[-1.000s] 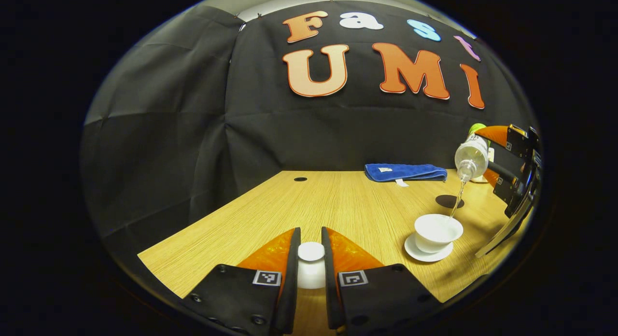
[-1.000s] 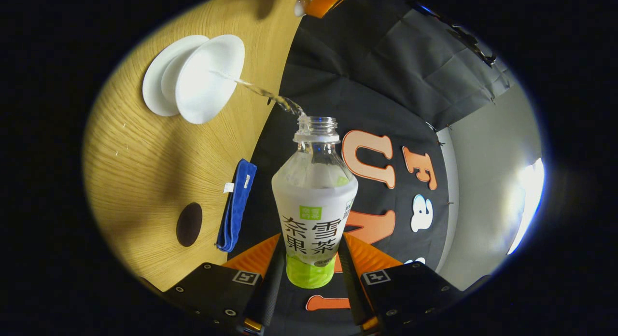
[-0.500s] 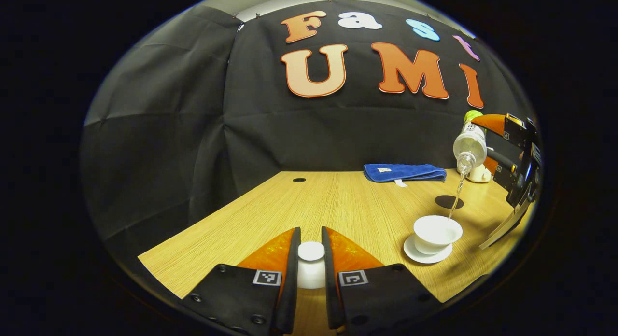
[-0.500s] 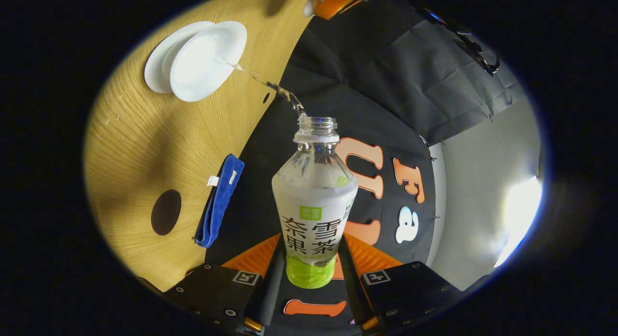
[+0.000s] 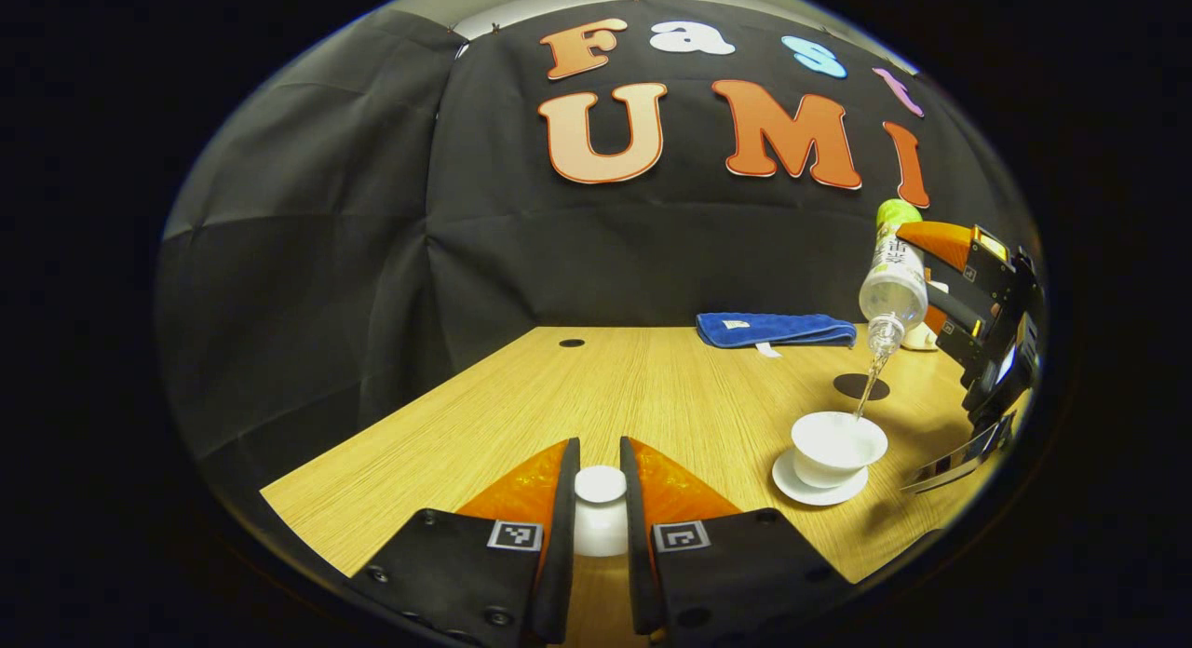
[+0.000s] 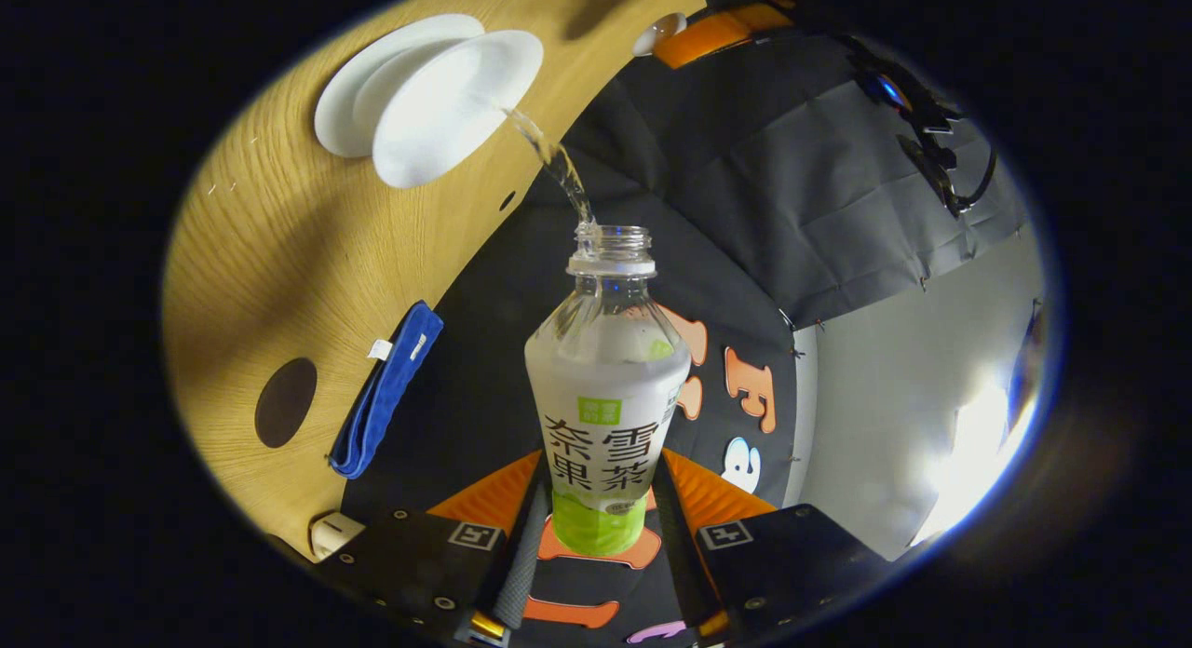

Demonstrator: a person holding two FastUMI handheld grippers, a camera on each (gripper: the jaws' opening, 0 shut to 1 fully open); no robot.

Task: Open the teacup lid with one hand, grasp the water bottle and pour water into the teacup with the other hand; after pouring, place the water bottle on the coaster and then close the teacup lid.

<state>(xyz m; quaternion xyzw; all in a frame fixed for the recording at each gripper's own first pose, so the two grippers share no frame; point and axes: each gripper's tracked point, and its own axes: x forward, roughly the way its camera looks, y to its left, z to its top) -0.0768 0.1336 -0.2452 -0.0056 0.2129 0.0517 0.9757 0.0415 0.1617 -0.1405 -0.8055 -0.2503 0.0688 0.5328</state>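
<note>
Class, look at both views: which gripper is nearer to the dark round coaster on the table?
Right. The right gripper tilts the bottle above the teacup, close by the coaster; the left gripper holds the lid across the table.

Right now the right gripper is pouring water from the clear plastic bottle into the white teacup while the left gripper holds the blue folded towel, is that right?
Not quite: the left gripper holds the white teacup lid, as the left gripper view shows; the blue folded towel lies on the wooden table.

One teacup point(image 5: 836, 447), one saucer point(image 5: 818, 489), one lid point(image 5: 600, 485), one bottle point(image 6: 606, 387), one coaster point(image 5: 860, 386), one blue towel point(image 5: 775, 330).
</note>
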